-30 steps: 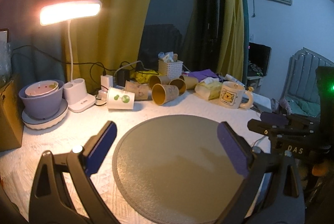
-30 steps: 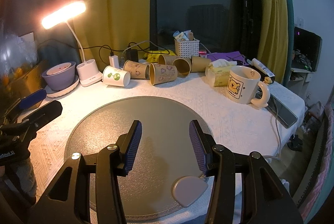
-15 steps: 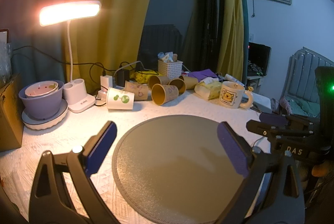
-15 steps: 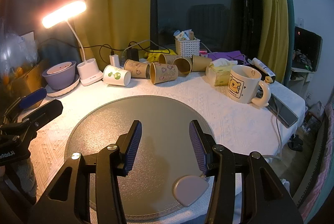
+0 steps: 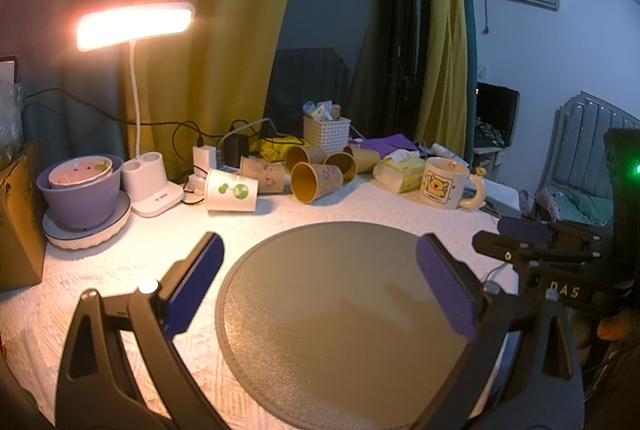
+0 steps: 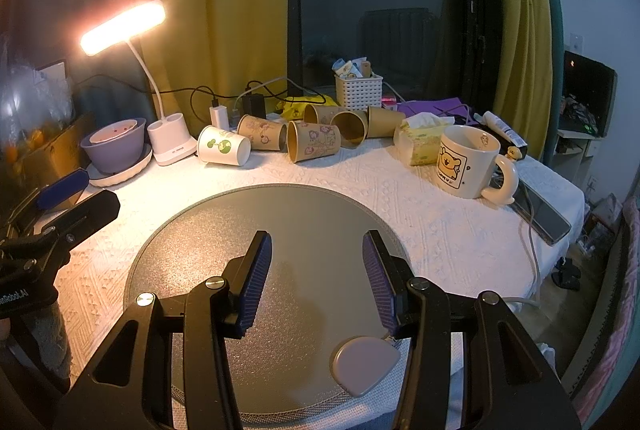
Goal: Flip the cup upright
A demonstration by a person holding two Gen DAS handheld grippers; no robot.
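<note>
left wrist: i'm holding the left gripper [image 5: 318, 282] over the near edge of the round grey mat [image 5: 340, 314], jaws spread wide, nothing between them. the cups are lying on their sides in a row at the back of the table, well apart from the mat: a white paper cup [image 5: 231, 189] with green print nearest the lamp base [image 5: 150, 185], then the brown paper cups [image 5: 316, 181] beside it. the mug [image 5: 444, 182] is already standing upright, so i'm reading a tipped paper cup as the target; can't tell which one from here.

right wrist: i'm hovering the right gripper [image 6: 316, 260] low over the mat [image 6: 280, 226], jaws partly open, narrower than the left, empty. the white cup [image 6: 224, 151] and the nearest brown cup [image 6: 314, 145] are both lying rim toward me.

step: i'm judging this as pre-reach, nothing grasped yet. next move calls for going forward past the mat to one tipped cup, closing lightly across its wall (thin paper, likely crushes), then rotating it base down.
</note>
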